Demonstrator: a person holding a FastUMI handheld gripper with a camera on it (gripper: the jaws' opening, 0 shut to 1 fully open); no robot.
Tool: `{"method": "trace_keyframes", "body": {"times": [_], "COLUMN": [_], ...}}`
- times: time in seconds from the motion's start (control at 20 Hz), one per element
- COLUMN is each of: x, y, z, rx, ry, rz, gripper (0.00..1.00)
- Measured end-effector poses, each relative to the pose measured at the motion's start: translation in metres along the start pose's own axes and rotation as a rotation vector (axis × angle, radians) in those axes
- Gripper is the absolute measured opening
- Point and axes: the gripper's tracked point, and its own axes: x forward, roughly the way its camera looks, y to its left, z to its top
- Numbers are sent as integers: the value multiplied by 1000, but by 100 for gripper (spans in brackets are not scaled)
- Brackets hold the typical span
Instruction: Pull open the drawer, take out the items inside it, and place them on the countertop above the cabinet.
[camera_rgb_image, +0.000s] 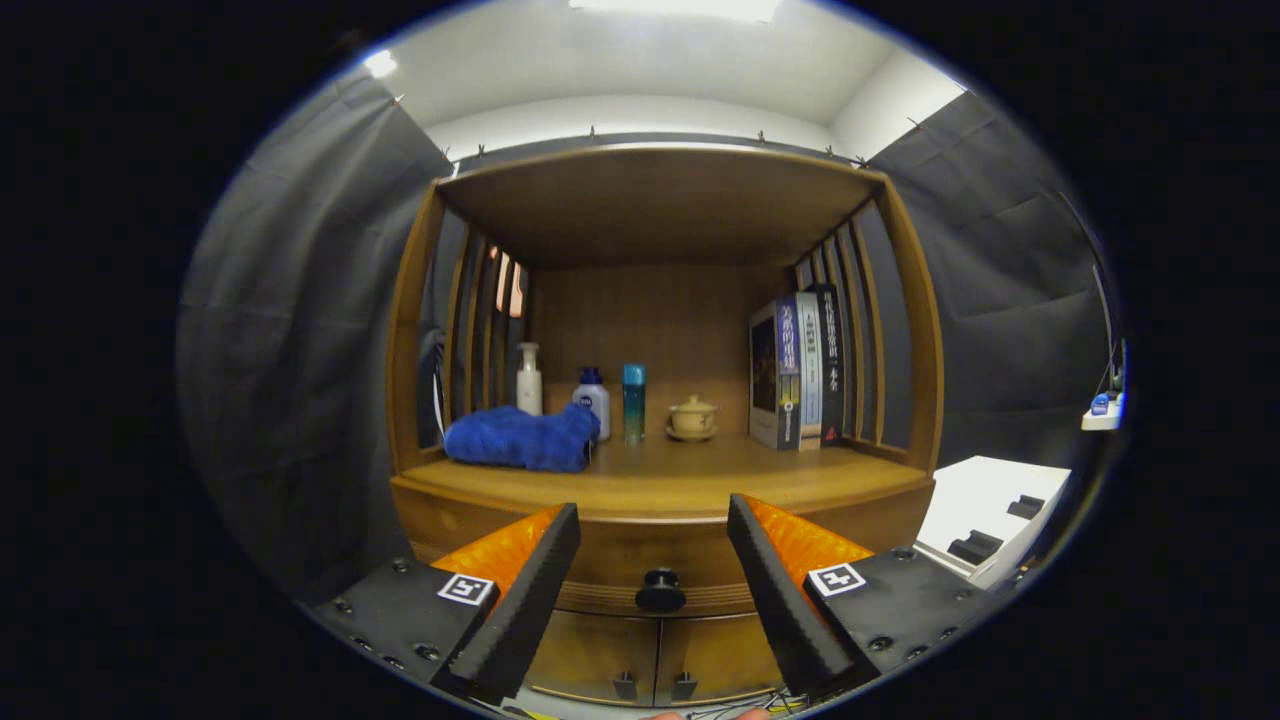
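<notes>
Holding tongs (654, 560) wide open and empty, squared to the drawer knob (660, 590) between them for pulling.

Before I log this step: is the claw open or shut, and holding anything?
Claw: open, holding nothing; the drawer knob sits between its fingers, not gripped.
</notes>
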Motion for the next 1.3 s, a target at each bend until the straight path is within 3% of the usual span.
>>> {"method": "trace_keyframes", "body": {"times": [0.2,0.5,0.75,0.95,1.1,1.2,1.3], "x": [30,58,69,71,75,76,75], "y": [-10,-19,-15,-14,-15,-16,-15], "z": [-53,-88,-95,-97,-96,-94,-95], "rx": [6,19,58,104,102,95,94], "ry": [94,139,150,144,132,134,134], "rz": [-12,-27,-35,-70,-72,-64,-59], "gripper": [99,92,77,53,42,36,36]}}
